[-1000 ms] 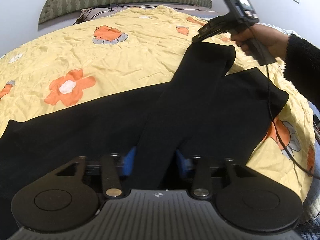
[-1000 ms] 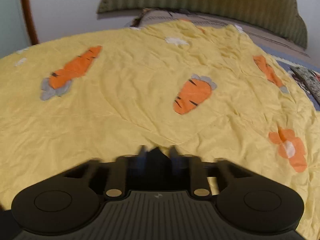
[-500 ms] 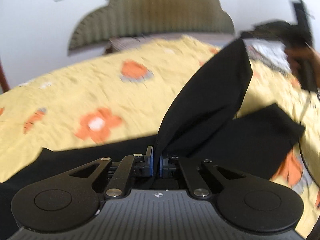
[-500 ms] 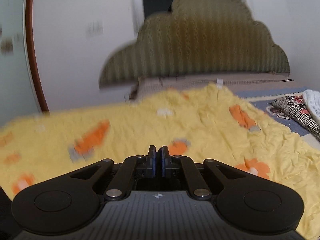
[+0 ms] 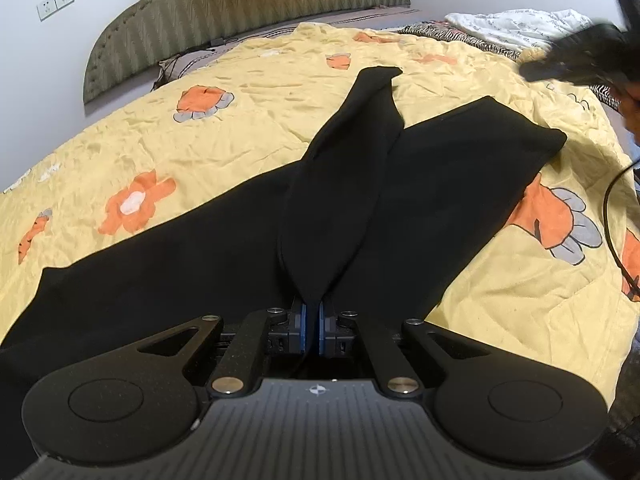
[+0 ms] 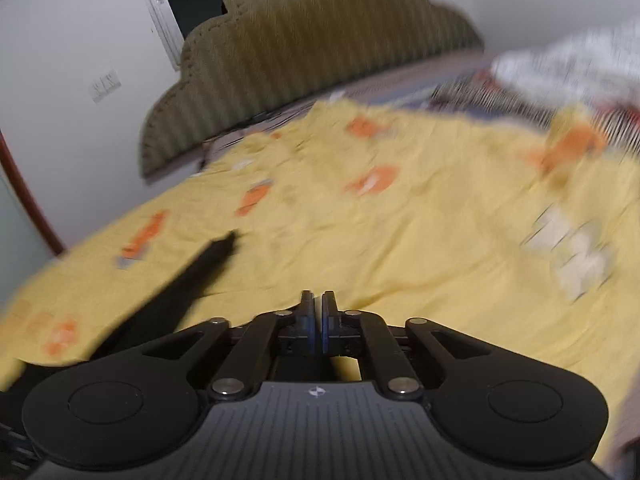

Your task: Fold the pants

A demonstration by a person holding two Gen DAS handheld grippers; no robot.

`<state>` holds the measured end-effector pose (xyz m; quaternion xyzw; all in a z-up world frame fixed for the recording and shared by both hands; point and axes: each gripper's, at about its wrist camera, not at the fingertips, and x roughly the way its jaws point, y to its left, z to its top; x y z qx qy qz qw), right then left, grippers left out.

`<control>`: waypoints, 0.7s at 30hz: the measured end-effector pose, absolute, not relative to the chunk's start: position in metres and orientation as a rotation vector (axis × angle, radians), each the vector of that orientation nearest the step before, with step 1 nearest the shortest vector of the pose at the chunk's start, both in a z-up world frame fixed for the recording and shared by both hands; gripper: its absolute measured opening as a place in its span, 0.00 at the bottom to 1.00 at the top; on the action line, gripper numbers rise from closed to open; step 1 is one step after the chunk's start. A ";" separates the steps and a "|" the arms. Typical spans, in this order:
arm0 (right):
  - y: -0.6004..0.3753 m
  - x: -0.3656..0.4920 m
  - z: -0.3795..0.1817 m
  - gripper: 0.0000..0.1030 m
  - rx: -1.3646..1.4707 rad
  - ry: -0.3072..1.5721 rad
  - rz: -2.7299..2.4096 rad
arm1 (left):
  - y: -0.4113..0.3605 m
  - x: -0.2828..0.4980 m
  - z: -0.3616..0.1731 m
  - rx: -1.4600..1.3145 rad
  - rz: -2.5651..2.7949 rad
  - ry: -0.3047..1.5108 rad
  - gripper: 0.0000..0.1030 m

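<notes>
Black pants point(image 5: 224, 248) lie across the yellow quilt point(image 5: 248, 128), one leg running toward twelve o'clock from my left claw point(image 5: 313, 320), which tilts downward, clenched on its fabric. My right claw point(image 6: 315, 320), angled down over bare quilt, is opening with nothing between its pads.

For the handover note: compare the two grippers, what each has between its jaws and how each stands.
The left gripper is shut on a fold of the black pants; the right gripper has nothing between its jaws, which are opening. The left's view is sharp, with the pants ahead; the right's is blurred, with mostly yellow quilt ahead. Both have black fingers with blue pads.
</notes>
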<state>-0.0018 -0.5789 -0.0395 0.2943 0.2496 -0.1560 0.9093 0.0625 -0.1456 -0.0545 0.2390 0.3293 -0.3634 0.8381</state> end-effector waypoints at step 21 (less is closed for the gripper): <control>-0.581 0.150 -0.088 0.07 1.054 0.452 -0.315 | -0.145 0.058 -0.055 0.492 -0.732 0.670 0.20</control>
